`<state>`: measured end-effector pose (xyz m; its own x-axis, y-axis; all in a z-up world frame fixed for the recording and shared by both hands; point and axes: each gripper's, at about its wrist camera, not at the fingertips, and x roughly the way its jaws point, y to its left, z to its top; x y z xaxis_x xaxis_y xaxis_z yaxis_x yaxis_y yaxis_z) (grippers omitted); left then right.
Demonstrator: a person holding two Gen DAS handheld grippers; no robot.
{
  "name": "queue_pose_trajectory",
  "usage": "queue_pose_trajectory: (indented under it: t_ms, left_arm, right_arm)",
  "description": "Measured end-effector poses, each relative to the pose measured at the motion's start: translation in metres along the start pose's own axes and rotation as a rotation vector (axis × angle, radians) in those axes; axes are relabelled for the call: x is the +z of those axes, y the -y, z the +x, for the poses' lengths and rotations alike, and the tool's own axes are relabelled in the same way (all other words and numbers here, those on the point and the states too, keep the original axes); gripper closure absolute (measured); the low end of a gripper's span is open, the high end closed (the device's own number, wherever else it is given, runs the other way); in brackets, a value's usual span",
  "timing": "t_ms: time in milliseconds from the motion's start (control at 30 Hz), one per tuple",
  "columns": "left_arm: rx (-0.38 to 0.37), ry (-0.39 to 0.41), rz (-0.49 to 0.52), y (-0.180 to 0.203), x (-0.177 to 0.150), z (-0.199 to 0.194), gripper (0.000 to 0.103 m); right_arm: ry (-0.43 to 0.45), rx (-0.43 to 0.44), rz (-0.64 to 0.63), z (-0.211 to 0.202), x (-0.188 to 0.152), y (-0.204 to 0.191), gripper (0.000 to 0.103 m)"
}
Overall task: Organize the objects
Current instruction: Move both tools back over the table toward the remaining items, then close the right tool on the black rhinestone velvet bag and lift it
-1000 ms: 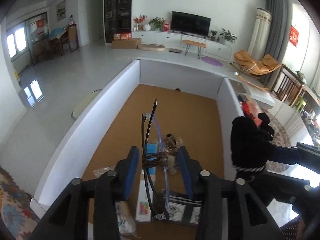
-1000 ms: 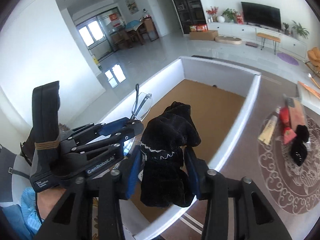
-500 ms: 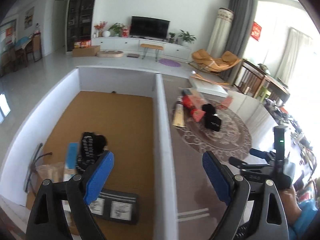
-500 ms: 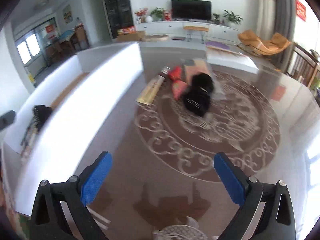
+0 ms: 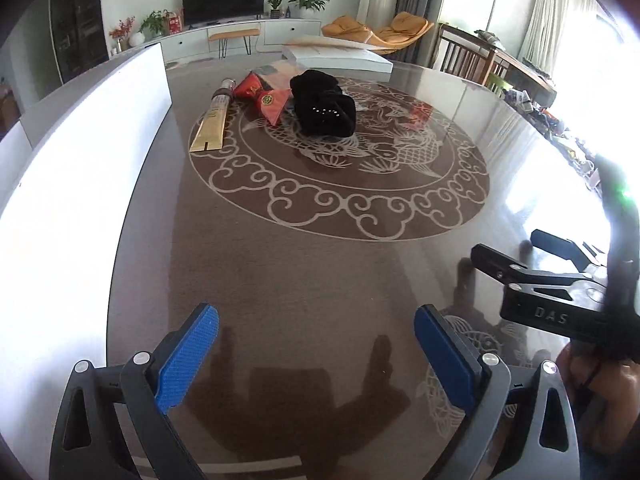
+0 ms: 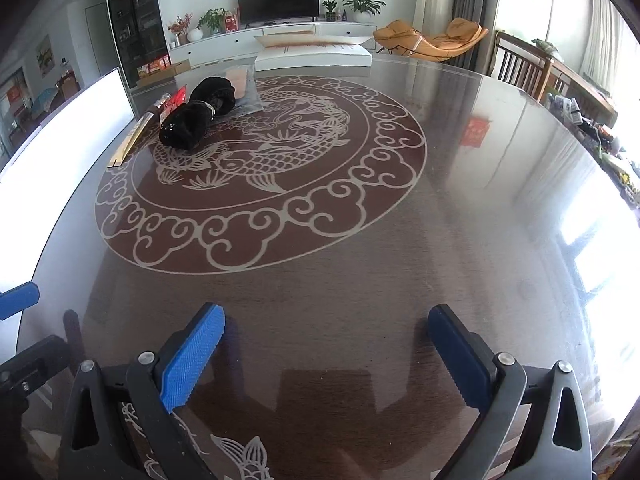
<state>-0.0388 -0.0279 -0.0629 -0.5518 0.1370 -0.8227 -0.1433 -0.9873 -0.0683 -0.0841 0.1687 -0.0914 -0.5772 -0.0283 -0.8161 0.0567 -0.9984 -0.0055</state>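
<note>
Counter (image 5: 304, 264): a glossy brown round top with a pale ring of scrolls and a fish motif at its centre; it fills both views and mirrors the room and the grippers.
White bin wall (image 5: 72, 184): a tall white panel along the left edge of the counter, seen from outside in both views; its inside is hidden.
White flat box (image 6: 316, 54): lies at the far edge of the counter, beyond the pile.
Left hand-held gripper (image 5: 316, 344): its blue-padded jaws are opening and already stand wide; only bare counter shows between them, and it tilts down toward the near part of the top.
Right hand-held gripper (image 6: 326, 344): jaws spread wide with nothing between the pads, pointing down at the near counter. In the left wrist view its black body sits at the right edge, with part of the person's hand (image 5: 600, 376) under it.
Black knit items (image 5: 324, 106): a dark bundle on the far side of the scroll ring, well apart from both grippers; how many pieces it holds I cannot tell.
Long tan packet (image 5: 212, 124): flat on the counter just left of the bundle, near the bin wall.
Red packets (image 5: 264, 98): between the tan packet and the black bundle, touching the bundle's left side.
</note>
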Motion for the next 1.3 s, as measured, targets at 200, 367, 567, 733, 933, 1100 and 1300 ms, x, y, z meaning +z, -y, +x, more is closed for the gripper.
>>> queue_pose_trajectory:
  t_ms: [200,367,567,733,933,1100,1300]
  left_arm:
    - [0.086,-0.016,0.0,-0.014,0.01,0.02,0.003]
    - [0.099,-0.01,-0.013,-0.022,0.017,0.025,0.003]
    - [0.095,-0.005,-0.006,-0.026,0.022,0.031,0.0]
    - [0.09,0.001,-0.006,-0.026,0.023,0.032,0.0]
    - [0.093,0.005,-0.012,-0.025,0.023,0.032,0.0]
    - [0.093,0.005,-0.013,-0.025,0.022,0.032,0.0]
    - [0.093,0.005,-0.012,-0.025,0.023,0.032,0.0]
  right_arm:
    - [0.002,0.002,-0.005,0.0,-0.002,-0.004,0.0]
    - [0.002,0.001,-0.005,0.001,-0.002,-0.004,0.0]
    - [0.002,0.002,-0.005,0.001,-0.003,-0.004,0.0]
    - [0.002,0.002,-0.005,0.001,-0.002,-0.004,0.0]
    - [0.002,0.001,-0.005,0.002,-0.003,-0.004,0.0]
    - [-0.061,0.022,-0.038,0.01,0.01,-0.007,0.0]
    - [-0.082,0.147,-0.092,0.018,0.095,-0.046,0.001]
